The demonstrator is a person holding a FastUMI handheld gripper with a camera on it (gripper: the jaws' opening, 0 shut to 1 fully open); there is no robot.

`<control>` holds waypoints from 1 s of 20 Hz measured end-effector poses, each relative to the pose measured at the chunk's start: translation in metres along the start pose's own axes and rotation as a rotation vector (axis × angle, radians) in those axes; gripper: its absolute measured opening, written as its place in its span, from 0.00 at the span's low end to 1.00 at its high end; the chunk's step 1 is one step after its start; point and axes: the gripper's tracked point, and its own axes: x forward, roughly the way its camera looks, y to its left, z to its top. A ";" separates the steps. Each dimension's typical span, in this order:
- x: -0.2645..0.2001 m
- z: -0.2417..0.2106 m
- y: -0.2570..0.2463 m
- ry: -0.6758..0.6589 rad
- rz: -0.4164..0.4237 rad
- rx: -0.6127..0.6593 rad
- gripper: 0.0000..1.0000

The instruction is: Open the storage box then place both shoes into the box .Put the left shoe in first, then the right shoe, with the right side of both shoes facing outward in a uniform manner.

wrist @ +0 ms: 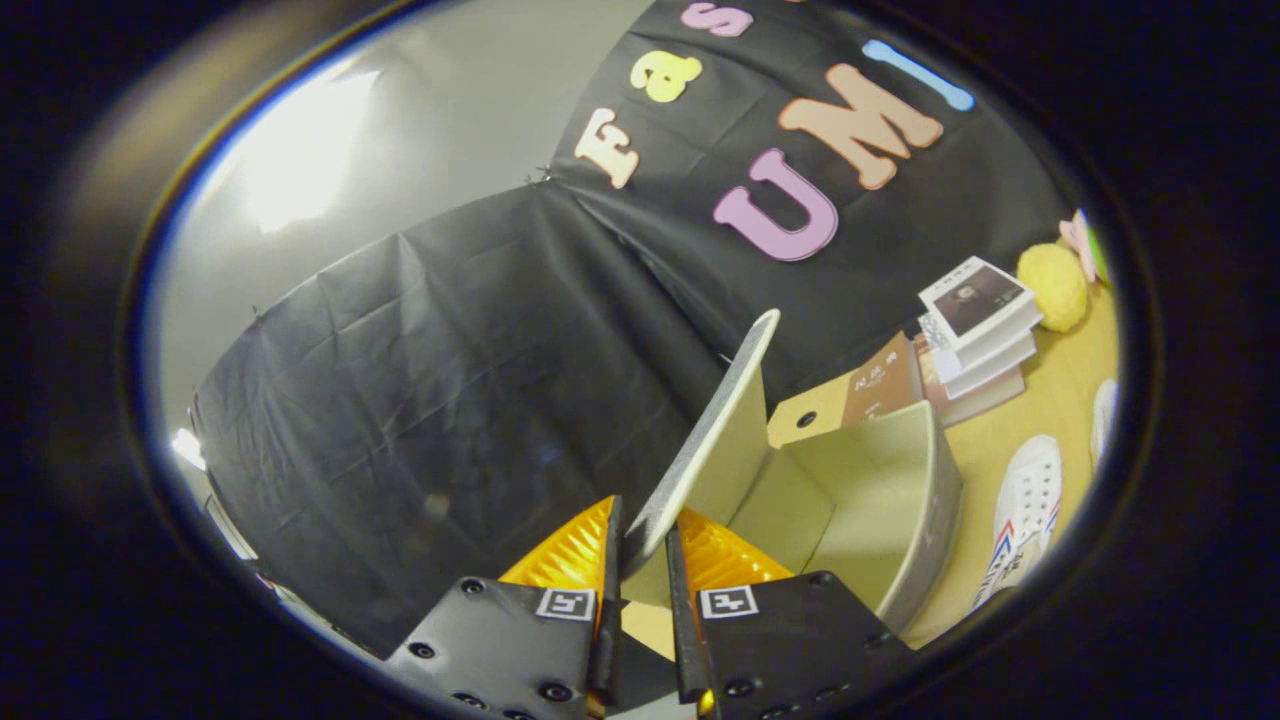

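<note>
The gripper (642,560) has its two fingers pinched on the edge of the lid (712,440) of the storage box (880,500); the lid stands lifted, almost upright, rising from the fingers toward 1 o'clock. So I judge the opening step as nearly finished: the inside of the box is visible at 3 o'clock from the fingers, and it looks empty. One white shoe (1025,510) lies on the table (1060,400) just beside the box, at its 3 o'clock side, and a part of a second white thing (1103,415), maybe the other shoe, is beyond it. Both shoes are not yet placed; which one is the left shoe I cannot tell
</note>
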 end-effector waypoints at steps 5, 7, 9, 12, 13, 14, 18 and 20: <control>0.042 -0.017 0.043 0.048 0.023 -0.074 0.24; 0.056 -0.025 0.052 0.059 0.039 -0.071 0.24; 0.068 -0.031 0.060 0.063 0.046 -0.059 0.31; 0.086 -0.039 0.072 0.066 0.064 -0.075 0.49; 0.088 -0.041 0.073 0.062 0.054 -0.097 0.55; 0.091 -0.044 0.073 0.065 0.054 -0.112 0.62; 0.091 -0.067 0.079 0.149 0.114 -0.122 0.86; 0.084 -0.061 0.071 0.129 0.092 -0.188 0.99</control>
